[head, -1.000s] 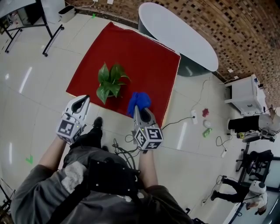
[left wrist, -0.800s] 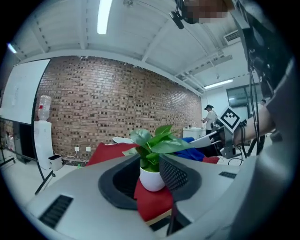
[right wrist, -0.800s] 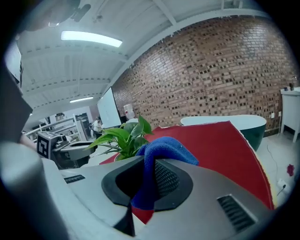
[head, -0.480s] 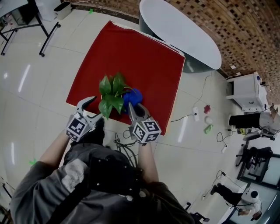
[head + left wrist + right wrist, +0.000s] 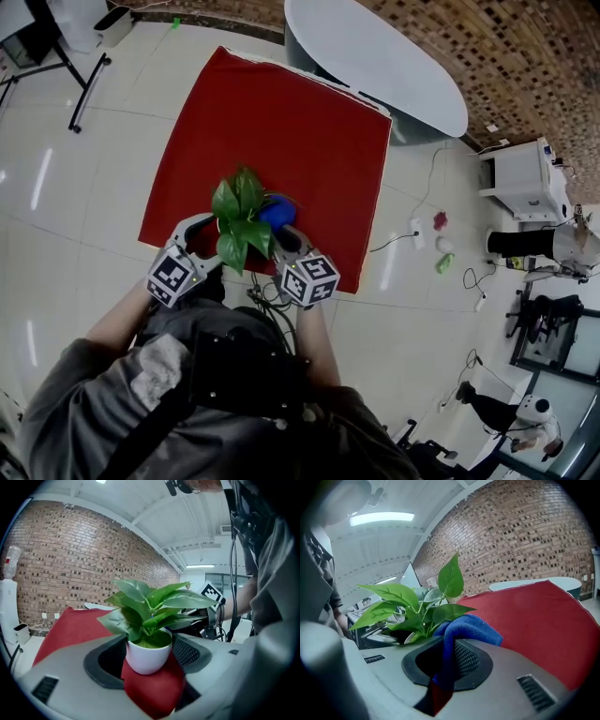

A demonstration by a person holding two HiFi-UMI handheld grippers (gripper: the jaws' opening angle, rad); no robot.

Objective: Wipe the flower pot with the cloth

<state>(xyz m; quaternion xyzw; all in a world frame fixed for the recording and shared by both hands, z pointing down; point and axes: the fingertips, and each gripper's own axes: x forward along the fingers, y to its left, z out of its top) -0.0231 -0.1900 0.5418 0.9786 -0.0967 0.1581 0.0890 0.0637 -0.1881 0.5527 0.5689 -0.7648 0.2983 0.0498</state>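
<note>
Flower pot (image 5: 148, 657): white, smooth, slight sheen; ceramic or plastic, can't tell. Leaves (image 5: 154, 603): glossy green. Cloth (image 5: 472, 627): blue, fuzzy looped pile. Red mat (image 5: 281, 122): matt fabric. Floor (image 5: 75, 197): glossy pale tiles, reflecting lights. Far wall (image 5: 70, 559): rough brick. Far table (image 5: 375, 56): smooth white top. Right gripper (image 5: 443, 662): matt grey plastic shell, black ribbed pads (image 5: 465, 660).

Flower pot (image 5: 410, 638) nearly hidden behind leaves (image 5: 393, 597) and jaw in right gripper view, blue cloth (image 5: 277, 214) half covered by leaves in head view
</note>
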